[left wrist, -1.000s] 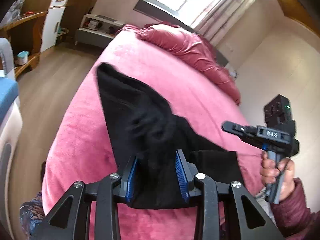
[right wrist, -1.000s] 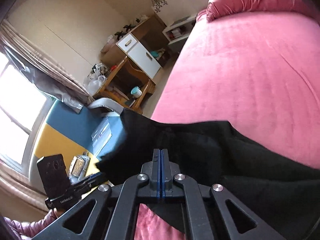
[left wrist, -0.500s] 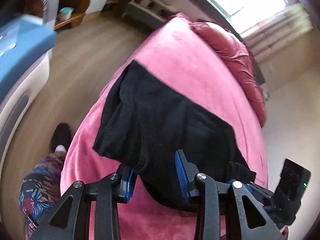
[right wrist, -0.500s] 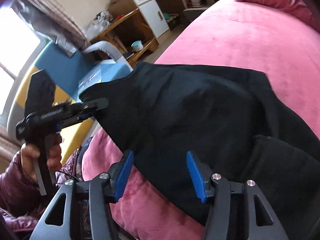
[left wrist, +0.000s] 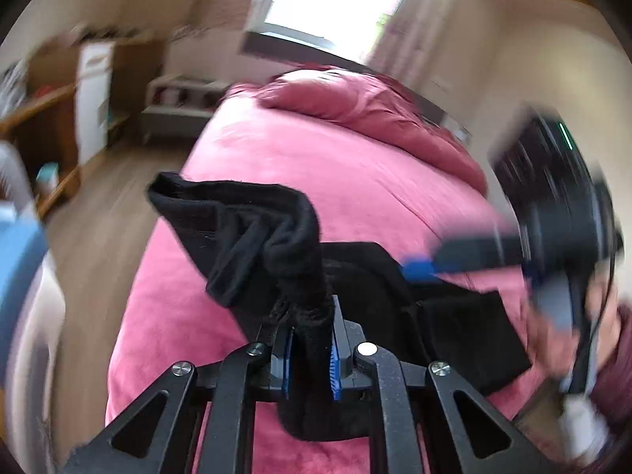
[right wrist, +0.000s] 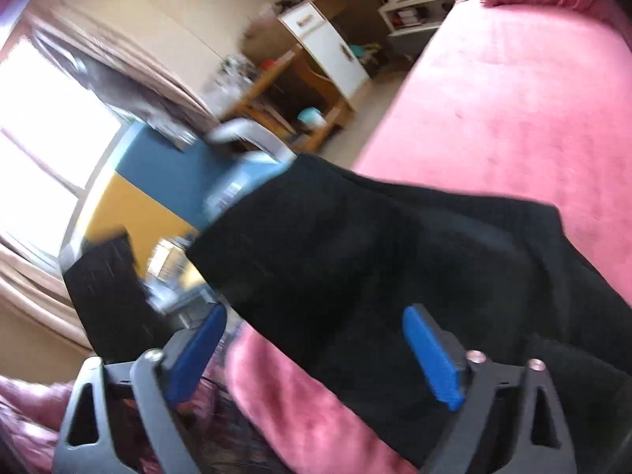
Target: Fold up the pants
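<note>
Over the pink bed (left wrist: 355, 181), left gripper (left wrist: 310, 349) clamps bunched black pants (left wrist: 252, 229); right gripper (right wrist: 316, 349) hovers wide apart.

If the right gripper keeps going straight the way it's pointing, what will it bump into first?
Most likely the black pants. The right gripper is open, and the cloth lies right between and ahead of its fingers, over the pink bed. The blur makes the depth uncertain.

Pink bed (left wrist: 355, 181) carries black pants (right wrist: 395, 260) and, seemingly, a bunched quilt (left wrist: 355, 102).
</note>
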`<state>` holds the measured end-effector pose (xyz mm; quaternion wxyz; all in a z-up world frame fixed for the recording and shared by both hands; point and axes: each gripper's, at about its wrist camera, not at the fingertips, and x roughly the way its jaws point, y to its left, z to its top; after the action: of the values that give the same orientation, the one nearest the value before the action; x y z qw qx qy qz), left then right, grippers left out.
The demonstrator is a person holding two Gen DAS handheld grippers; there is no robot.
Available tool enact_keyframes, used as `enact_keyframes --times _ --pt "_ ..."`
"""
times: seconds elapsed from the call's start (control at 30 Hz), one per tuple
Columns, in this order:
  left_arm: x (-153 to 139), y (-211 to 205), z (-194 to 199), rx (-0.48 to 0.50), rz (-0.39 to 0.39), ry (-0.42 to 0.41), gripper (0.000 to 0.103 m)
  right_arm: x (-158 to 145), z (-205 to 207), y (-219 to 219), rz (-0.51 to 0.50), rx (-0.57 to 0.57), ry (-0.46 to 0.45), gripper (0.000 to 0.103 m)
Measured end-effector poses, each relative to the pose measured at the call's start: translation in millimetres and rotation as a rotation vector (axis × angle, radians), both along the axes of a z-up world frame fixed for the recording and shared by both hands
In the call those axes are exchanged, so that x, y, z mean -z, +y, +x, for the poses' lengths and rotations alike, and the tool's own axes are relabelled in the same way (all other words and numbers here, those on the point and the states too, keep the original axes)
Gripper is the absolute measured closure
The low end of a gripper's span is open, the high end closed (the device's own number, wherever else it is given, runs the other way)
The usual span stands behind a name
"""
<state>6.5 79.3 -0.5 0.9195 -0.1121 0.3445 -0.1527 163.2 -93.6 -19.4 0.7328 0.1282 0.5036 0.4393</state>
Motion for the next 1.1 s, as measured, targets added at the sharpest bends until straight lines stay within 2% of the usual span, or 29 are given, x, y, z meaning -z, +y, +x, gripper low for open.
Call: enact_keyframes --times 0.1,0.2,0.3,0.33,0.37,0.4,0.43,0.53,0.57,0.67,0.7,0.93,1.1 --pt "3.6 -22.0 1.9 0.062 0.044 -0.014 0.090 -11.8 17.6 5.4 0.021 -0.015 0.016 0.004" --pt "5.2 -38.0 2.0 0.109 0.076 -0.026 0.090 -17.4 32.1 27.7 -0.070 -0.065 -0.005 0.004" --pt "5.8 -46.1 0.9 0.145 0.092 -0.029 0.090 -5.9 39.0 52.9 -0.197 -0.120 -0.013 0.007" --pt "7.7 -48.3 3.0 0.150 0.097 -0.029 0.090 0.3 39.2 60.7 -0.234 -0.148 -0.013 0.025" --pt "7.8 -49.3 4.0 0.158 0.100 -0.029 0.090 9.5 38.4 69.3 -0.303 -0.176 -0.019 0.060" --pt "8.2 -49.2 3.8 0.164 0.100 -0.029 0.090 16.7 36.7 74.4 -0.362 -0.178 -0.036 0.077" --pt "8.1 -48.1 4.7 0.175 0.095 -0.018 0.090 24.1 34.6 75.3 -0.400 -0.182 -0.045 0.088" --pt "6.4 -38.4 4.5 0.243 0.023 0.002 0.084 26.3 30.2 59.5 -0.355 -0.169 -0.064 0.089" --pt "3.7 -32.4 3.0 0.268 -0.004 0.001 0.078 24.0 28.5 52.1 -0.338 -0.149 -0.064 0.089" --pt "-4.7 -10.9 2.2 0.323 -0.087 0.016 0.072 14.2 26.7 23.4 -0.269 -0.068 -0.055 0.090" --pt "-6.5 -5.0 2.8 0.320 -0.106 0.020 0.071 11.1 27.6 14.8 -0.243 -0.043 -0.050 0.090" --pt "1.8 45.0 29.3 0.118 -0.202 0.094 0.071 -28.8 -4.3 -43.6 -0.108 0.069 -0.098 0.090" --pt "12.1 20.8 40.7 0.134 -0.165 0.121 0.071 -43.7 -28.8 -95.7 -0.031 0.196 -0.112 0.090"
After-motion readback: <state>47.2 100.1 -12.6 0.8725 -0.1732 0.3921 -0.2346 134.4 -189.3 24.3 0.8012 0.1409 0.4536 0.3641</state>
